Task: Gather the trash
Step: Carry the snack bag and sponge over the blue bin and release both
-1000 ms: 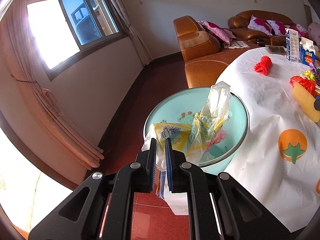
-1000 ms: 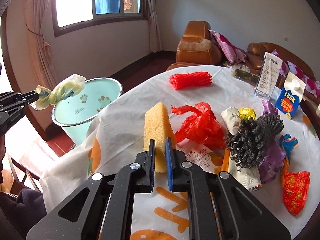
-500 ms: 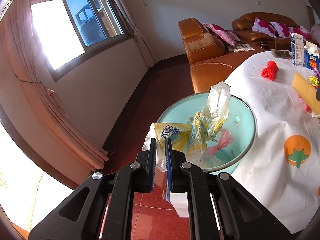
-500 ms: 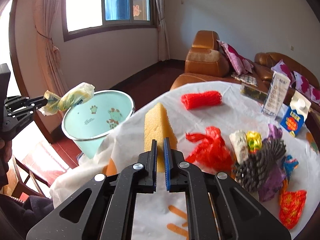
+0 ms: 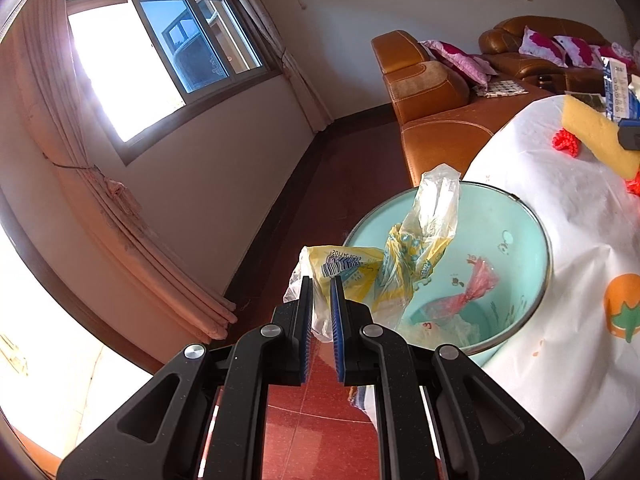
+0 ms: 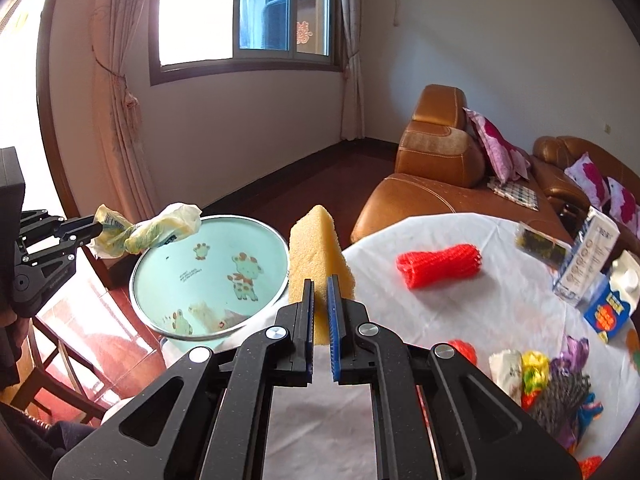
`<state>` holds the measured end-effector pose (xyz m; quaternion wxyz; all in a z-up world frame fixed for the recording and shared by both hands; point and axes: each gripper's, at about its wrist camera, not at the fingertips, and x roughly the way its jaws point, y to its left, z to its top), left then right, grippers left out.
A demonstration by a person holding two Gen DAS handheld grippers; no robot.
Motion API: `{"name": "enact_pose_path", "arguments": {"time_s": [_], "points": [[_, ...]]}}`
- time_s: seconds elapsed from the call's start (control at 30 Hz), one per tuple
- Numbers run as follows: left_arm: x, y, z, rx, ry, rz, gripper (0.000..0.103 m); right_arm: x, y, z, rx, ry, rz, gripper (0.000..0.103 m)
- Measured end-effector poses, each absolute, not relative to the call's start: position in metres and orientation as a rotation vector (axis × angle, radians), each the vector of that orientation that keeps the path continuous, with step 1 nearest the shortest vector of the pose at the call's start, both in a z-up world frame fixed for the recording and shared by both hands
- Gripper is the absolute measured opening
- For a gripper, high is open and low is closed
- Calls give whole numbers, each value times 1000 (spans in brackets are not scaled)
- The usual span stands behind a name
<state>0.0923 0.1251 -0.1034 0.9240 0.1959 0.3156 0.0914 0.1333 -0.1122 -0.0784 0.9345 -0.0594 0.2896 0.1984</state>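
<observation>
From my left wrist camera, my left gripper point(image 5: 321, 300) is pinched nearly closed on a crumpled yellow-and-clear plastic bag point(image 5: 384, 264), which hangs above the near rim of the mint-green trash bucket point(image 5: 516, 236). A red wrapper point(image 5: 468, 292) lies inside the bucket. The bucket stands just beside the white tablecloth point(image 5: 560, 344), and at the far right the yellow sponge point(image 5: 596, 132) shows with a red foam net point(image 5: 566, 144) behind it. From my right wrist camera, my right gripper point(image 6: 320, 300) is clamped narrowly on the yellow sponge point(image 6: 316, 248), held up off the tablecloth point(image 6: 440, 312) near the bucket point(image 6: 208, 280). My left gripper point(image 6: 90, 227) holds the bag point(image 6: 148, 232) over the bucket's far rim. A red foam net point(image 6: 438, 265) and a blue milk carton point(image 6: 610, 304) rest on the table.
</observation>
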Motion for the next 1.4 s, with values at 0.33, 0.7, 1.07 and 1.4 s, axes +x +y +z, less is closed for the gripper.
{"name": "enact_pose_path", "arguments": {"time_s": [0.33, 0.7, 1.07, 1.4], "points": [[100, 129, -106, 451, 639, 242, 9, 159, -81, -85, -179, 602, 458, 7], [105, 134, -109, 474, 649, 264, 9, 176, -61, -97, -253, 619, 486, 7], [108, 134, -112, 487, 657, 272, 9, 179, -42, -98, -310, 619, 521, 7], [108, 136, -112, 478, 664, 264, 9, 175, -26, -98, -344, 618, 556, 7]]}}
